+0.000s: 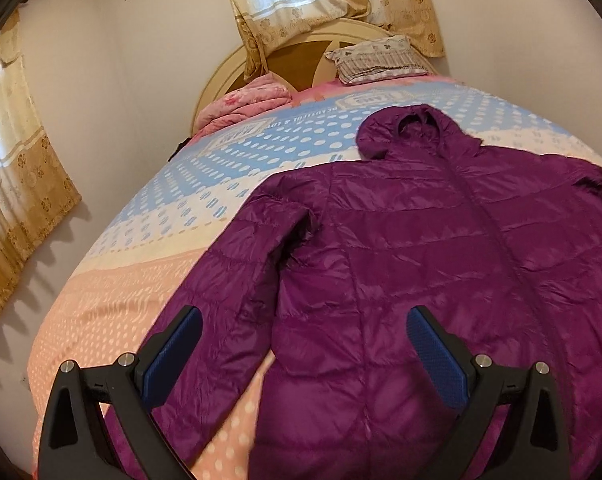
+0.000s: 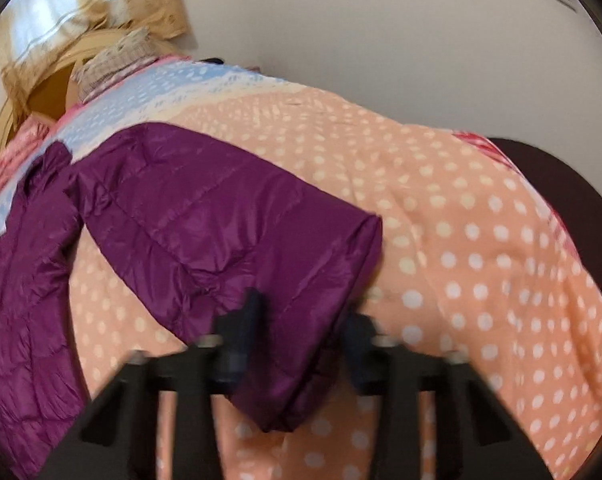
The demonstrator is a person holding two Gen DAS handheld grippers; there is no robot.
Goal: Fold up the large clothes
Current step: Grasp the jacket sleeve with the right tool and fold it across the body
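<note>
A shiny, puffy purple jacket (image 1: 441, 240) with stitched lines lies flat on the bed (image 1: 149, 280), hood at the far end. The bed cover is soft, with white dots on pink and blue. The left gripper (image 1: 303, 344) is spread wide above the jacket's near part, holding nothing. The right gripper (image 2: 301, 320), blurry, has its 2 fingers on either side of the sleeve (image 2: 237, 232).
</note>
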